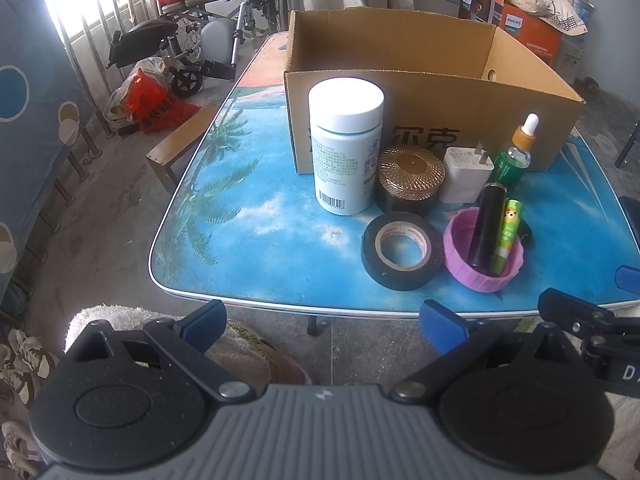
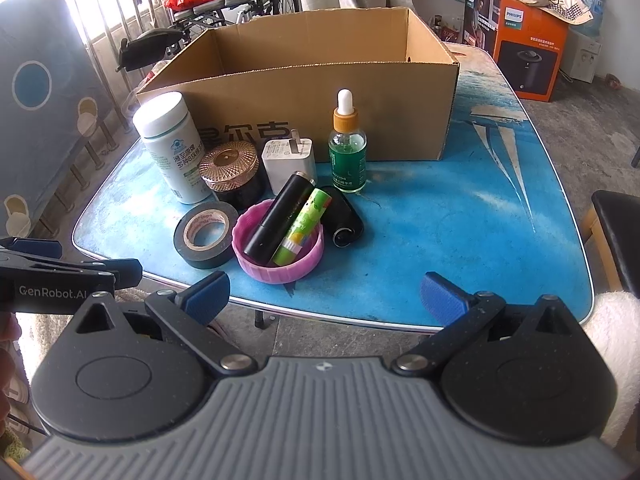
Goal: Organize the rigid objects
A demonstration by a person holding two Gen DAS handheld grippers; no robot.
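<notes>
An open cardboard box [image 1: 432, 120] [image 2: 320, 92] stands at the back of a blue table [image 1: 272, 236] [image 2: 460, 232]. In front of it are a white pill bottle [image 1: 346, 148] [image 2: 172, 148], a gold-lidded jar [image 1: 410, 178] [image 2: 232, 172], a white charger plug [image 1: 466, 174] [image 2: 288, 160], a green dropper bottle [image 1: 516, 156] [image 2: 347, 148], a roll of black tape [image 1: 402, 250] [image 2: 206, 234] and a purple lid [image 1: 480, 276] [image 2: 304, 264] holding a black tube [image 1: 486, 228] [image 2: 280, 212] and a green tube [image 1: 508, 236] [image 2: 306, 220]. A black cylinder [image 2: 344, 220] lies beside the lid. My left gripper [image 1: 324, 324] and right gripper [image 2: 326, 294] hang open before the table's near edge, holding nothing.
A wheelchair [image 1: 208, 36] and red bags [image 1: 156, 100] sit on the floor to the left. An orange carton [image 2: 520, 36] stands at the back right. A black stool [image 2: 616, 224] is at the table's right side. The table's right half [image 2: 480, 208] holds no objects.
</notes>
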